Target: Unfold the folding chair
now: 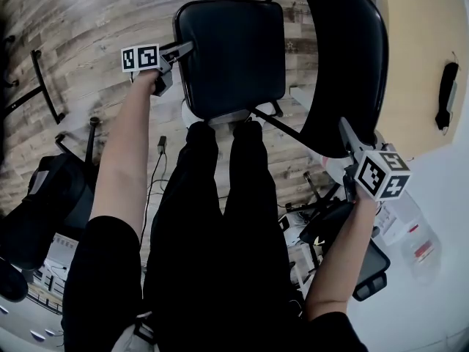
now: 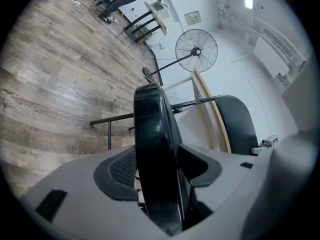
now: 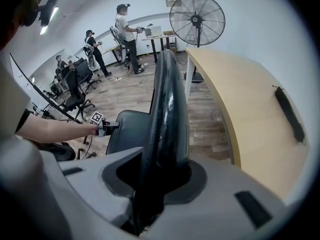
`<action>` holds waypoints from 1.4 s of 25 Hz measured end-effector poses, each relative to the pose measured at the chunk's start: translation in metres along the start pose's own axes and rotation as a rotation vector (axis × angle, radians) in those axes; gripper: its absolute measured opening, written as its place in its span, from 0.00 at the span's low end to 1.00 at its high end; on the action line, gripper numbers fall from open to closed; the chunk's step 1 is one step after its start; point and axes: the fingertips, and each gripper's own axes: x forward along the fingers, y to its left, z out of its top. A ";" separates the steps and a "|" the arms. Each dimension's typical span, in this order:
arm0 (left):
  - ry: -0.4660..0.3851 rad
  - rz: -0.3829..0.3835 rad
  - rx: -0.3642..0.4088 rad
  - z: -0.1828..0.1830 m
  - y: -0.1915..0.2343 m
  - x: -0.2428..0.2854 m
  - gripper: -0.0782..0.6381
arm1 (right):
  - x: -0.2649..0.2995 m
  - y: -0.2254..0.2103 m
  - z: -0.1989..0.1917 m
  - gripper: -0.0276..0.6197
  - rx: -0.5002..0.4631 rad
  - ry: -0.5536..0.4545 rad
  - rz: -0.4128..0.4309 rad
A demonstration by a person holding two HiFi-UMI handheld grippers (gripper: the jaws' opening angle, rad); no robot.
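Left claw (image 2: 161, 170) loosely astride folding chair (image 2: 154, 134) seat

The folding chair (image 1: 234, 57) is showing glossy black, the floor (image 1: 73, 20) grey-brown woodgrain, the desk (image 1: 418, 42) pale yellow-tan.

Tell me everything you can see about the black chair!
The folding chair is black all over and looks opened out, standing on the wood-look floor. Its padded seat looks smooth and slightly shiny, like vinyl, and lies about flat. The curved backrest rises at one end, and thin dark metal tubes join the two. The seat's side edge stands between the left gripper's parted jaws; the right gripper is clamped on the backrest's edge.
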 end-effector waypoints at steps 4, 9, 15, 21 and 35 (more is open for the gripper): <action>0.014 -0.027 -0.008 -0.003 0.018 -0.002 0.45 | 0.008 0.003 -0.002 0.18 0.005 -0.002 0.005; 0.017 -0.066 -0.005 -0.003 0.035 -0.003 0.45 | 0.016 0.000 -0.004 0.18 0.023 -0.004 0.008; 0.020 -0.092 -0.004 0.001 0.051 0.003 0.45 | 0.028 -0.013 -0.007 0.19 0.050 -0.005 0.019; 0.029 -0.104 -0.017 -0.003 0.070 0.005 0.46 | 0.039 -0.024 -0.009 0.19 0.051 -0.023 0.053; 0.057 -0.054 -0.047 -0.013 0.115 0.012 0.46 | 0.069 -0.054 -0.025 0.21 0.102 -0.003 0.092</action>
